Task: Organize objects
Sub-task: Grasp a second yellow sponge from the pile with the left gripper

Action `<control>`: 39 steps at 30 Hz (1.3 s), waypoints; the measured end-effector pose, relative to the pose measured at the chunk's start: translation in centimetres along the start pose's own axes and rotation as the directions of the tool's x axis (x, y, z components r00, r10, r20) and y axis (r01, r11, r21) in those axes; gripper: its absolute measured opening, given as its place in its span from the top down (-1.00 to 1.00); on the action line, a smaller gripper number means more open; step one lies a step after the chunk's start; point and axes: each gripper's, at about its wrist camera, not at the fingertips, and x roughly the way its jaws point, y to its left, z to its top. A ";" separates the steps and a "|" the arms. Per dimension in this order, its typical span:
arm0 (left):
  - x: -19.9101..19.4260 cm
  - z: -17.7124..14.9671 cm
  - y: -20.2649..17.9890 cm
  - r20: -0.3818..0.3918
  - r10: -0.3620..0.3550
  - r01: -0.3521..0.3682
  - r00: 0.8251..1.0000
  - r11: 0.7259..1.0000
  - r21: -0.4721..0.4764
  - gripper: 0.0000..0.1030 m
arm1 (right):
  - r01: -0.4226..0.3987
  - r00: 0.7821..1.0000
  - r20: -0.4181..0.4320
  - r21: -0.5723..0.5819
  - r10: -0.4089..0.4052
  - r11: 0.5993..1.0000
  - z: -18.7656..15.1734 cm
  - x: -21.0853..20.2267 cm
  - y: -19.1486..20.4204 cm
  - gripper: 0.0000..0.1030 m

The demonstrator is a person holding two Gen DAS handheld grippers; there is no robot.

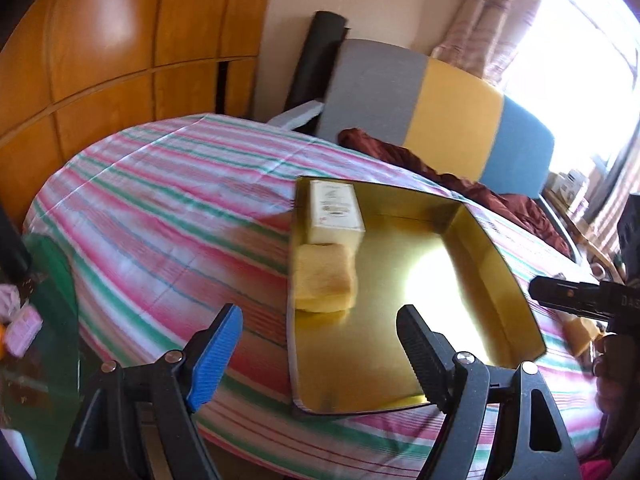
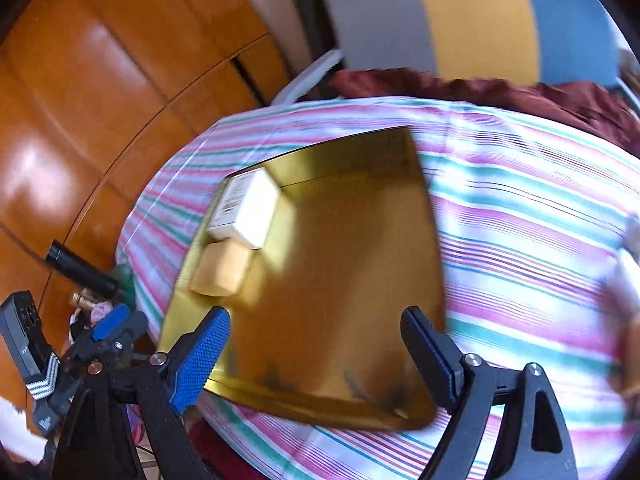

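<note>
- A shallow gold tin tray (image 1: 404,280) lies on a bed with a pink, green and white striped sheet (image 1: 160,200), centre of the left wrist view.
- A white labelled box (image 1: 335,212) sits in the tray's upper-left corner, with a yellow sponge-like block (image 1: 325,278) just below it, apparently touching.
- The left tool (image 1: 320,344) hangs at lower centre, its jaws spread wide and holding nothing.
- The right tool (image 2: 316,354), in its own blurred view, is likewise wide open and empty over the tray's near edge.
- A maroon blanket (image 1: 460,178) lies beyond the tray, before a grey, yellow and blue headboard (image 1: 452,112).
</note>
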 end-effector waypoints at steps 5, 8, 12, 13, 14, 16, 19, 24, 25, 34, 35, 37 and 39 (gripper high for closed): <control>-0.1 0.6 -3.2 -0.006 -0.042 0.043 0.999 0.996 0.077 -0.58 | 0.084 0.994 0.058 0.104 -0.091 0.991 -1.8 -4.6 -5.7 -0.73; -0.2 0.9 -5.8 -0.015 -0.081 0.082 0.997 0.988 0.128 -0.58 | 0.149 0.982 0.085 0.193 -0.168 0.970 -2.9 -7.8 -10.0 -0.73; -0.2 1.0 -10.0 -0.041 -0.150 0.155 0.988 0.965 0.212 -0.58 | 0.221 0.952 0.128 0.345 -0.279 0.912 -4.7 -12.5 -16.3 -0.73; -0.2 1.1 -11.3 -0.054 -0.172 0.180 0.984 0.955 0.236 -0.58 | 0.239 0.940 0.135 0.394 -0.313 0.888 -5.3 -13.8 -18.2 -0.73; -0.2 1.0 -12.6 -0.068 -0.195 0.206 0.978 0.943 0.260 -0.58 | 0.256 0.928 0.138 0.436 -0.346 0.863 -5.8 -14.9 -19.7 -0.73; -0.2 0.9 -15.4 -0.100 -0.243 0.262 0.965 0.915 0.307 -0.58 | 0.280 0.903 0.140 0.526 -0.407 0.803 -7.0 -16.8 -22.9 -0.73; -0.1 0.6 -19.5 -0.145 -0.304 0.337 0.942 0.869 0.363 -0.58 | 0.254 0.883 0.138 0.662 -0.449 0.705 -8.8 -18.7 -27.2 -0.73; 1.2 -0.1 -26.3 -0.255 -0.375 0.451 0.891 0.795 0.405 -0.58 | 0.151 0.882 0.174 0.775 -0.437 0.614 -11.0 -19.4 -30.5 -0.73; 1.9 -0.3 -27.8 -0.285 -0.385 0.474 0.878 0.785 0.400 -0.58 | 0.121 0.881 0.205 0.773 -0.426 0.623 -11.0 -19.6 -30.5 -0.73; 7.9 -2.5 -37.3 -0.480 -0.429 0.596 0.765 0.754 0.277 -0.57 | 0.052 0.895 0.255 0.755 -0.366 0.654 -11.0 -19.5 -30.4 -0.73; 8.6 -2.7 -37.9 -0.493 -0.430 0.600 0.756 0.756 0.261 -0.58 | 0.038 0.897 0.261 0.759 -0.357 0.650 -11.1 -19.6 -30.6 -0.73; 9.8 -2.9 -38.9 -0.516 -0.432 0.604 0.740 0.764 0.227 -0.58 | 0.011 0.897 0.277 0.765 -0.345 0.644 -11.4 -19.7 -30.8 -0.73; 11.2 -3.1 -40.1 -0.539 -0.441 0.609 0.718 0.773 0.178 -0.60 | -0.004 0.896 0.287 0.768 -0.338 0.641 -11.5 -19.7 -30.9 -0.73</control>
